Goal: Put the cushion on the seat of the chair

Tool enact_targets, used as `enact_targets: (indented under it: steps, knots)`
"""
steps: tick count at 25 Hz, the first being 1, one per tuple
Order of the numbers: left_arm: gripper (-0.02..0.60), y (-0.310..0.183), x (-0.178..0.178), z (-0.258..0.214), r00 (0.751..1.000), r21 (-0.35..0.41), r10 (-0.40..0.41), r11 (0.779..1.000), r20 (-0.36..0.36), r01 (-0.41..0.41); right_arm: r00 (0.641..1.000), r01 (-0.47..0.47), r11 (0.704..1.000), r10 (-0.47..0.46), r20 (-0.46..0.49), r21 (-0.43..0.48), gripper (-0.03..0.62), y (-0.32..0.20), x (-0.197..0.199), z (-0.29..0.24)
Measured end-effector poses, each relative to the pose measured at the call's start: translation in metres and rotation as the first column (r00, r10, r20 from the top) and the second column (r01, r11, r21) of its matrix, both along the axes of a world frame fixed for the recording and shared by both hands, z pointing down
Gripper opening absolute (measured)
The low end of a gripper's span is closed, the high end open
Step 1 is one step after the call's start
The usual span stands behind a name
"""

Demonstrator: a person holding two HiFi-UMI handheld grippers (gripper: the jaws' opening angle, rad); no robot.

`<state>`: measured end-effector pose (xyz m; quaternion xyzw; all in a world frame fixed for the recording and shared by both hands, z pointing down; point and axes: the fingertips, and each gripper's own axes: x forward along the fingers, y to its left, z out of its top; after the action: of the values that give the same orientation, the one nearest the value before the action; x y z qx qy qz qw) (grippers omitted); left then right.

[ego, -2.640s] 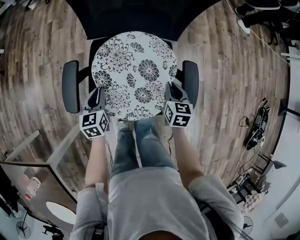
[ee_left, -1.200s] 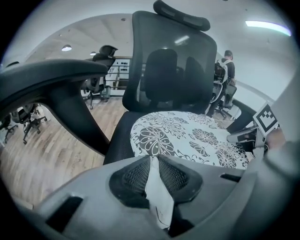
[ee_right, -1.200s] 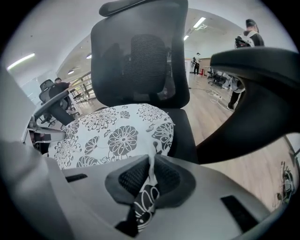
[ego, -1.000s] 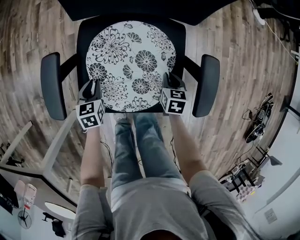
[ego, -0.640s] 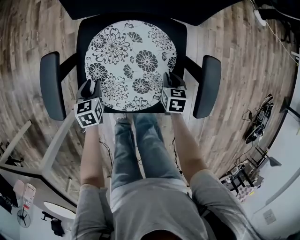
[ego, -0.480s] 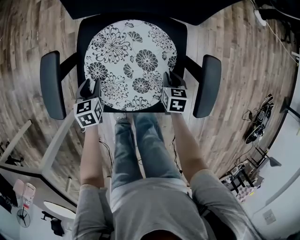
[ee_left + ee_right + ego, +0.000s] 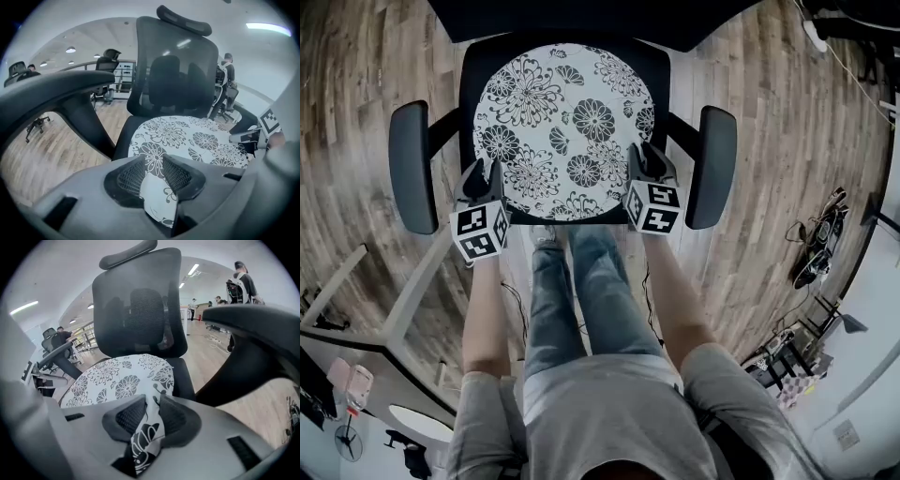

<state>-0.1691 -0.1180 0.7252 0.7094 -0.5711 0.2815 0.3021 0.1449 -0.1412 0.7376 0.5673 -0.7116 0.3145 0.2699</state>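
The round white cushion [image 7: 562, 122] with black flowers lies on the black seat [image 7: 469, 75] of the office chair. My left gripper [image 7: 481, 173] is at its near left edge. In the left gripper view the cushion's rim [image 7: 187, 136] lies flat between the pads of the left gripper [image 7: 152, 161], whose jaws are closing but stand apart from the fabric. My right gripper [image 7: 642, 159] is at the near right edge. In the right gripper view the right gripper [image 7: 151, 404] is shut on a bunched fold of the cushion [image 7: 117, 376].
The chair's armrests [image 7: 411, 178] [image 7: 715, 164] flank both grippers, and its mesh backrest [image 7: 176, 70] rises behind the cushion. The person's legs [image 7: 581, 291] stand against the seat front. A desk corner [image 7: 356, 347] is at lower left, cables [image 7: 816, 253] on the floor at right.
The cushion, earlier held over the chair, now rests on the seat. Both grippers have stayed at its near edge over the last second, shifting only slightly.
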Motion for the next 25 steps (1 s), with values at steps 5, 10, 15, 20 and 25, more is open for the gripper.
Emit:
enact_targets:
  steps: [5, 10, 15, 20, 25]
  knots:
    - [0.072, 0.002, -0.002, -0.019, 1.000, 0.031, -0.001, 1.000, -0.008, 0.001, 1.000, -0.024, 0.999, 0.024, 0.010, 0.039, 0.083, 0.002, -0.001, -0.019]
    - [0.059, 0.009, -0.003, -0.036, 1.000, 0.055, 0.016, 0.998, -0.016, -0.015, 0.999, -0.040, 0.997, 0.040, 0.008, 0.066, 0.077, 0.008, -0.002, -0.037]
    - [0.026, 0.016, 0.000, -0.060, 0.998, 0.091, 0.049, 0.995, -0.047, -0.045, 0.999, -0.025, 0.995, 0.022, 0.034, 0.095, 0.023, 0.019, -0.015, -0.061]
    - [0.014, 0.023, 0.005, -0.089, 0.993, 0.143, 0.110, 0.984, -0.045, -0.102, 0.998, -0.027, 0.988, 0.019, 0.052, 0.151, 0.021, 0.033, -0.024, -0.091]
    - [0.012, 0.033, 0.009, -0.120, 0.987, 0.184, 0.153, 0.973, -0.057, -0.140, 0.998, -0.041, 0.976, 0.028, 0.064, 0.213, 0.021, 0.050, -0.027, -0.131]
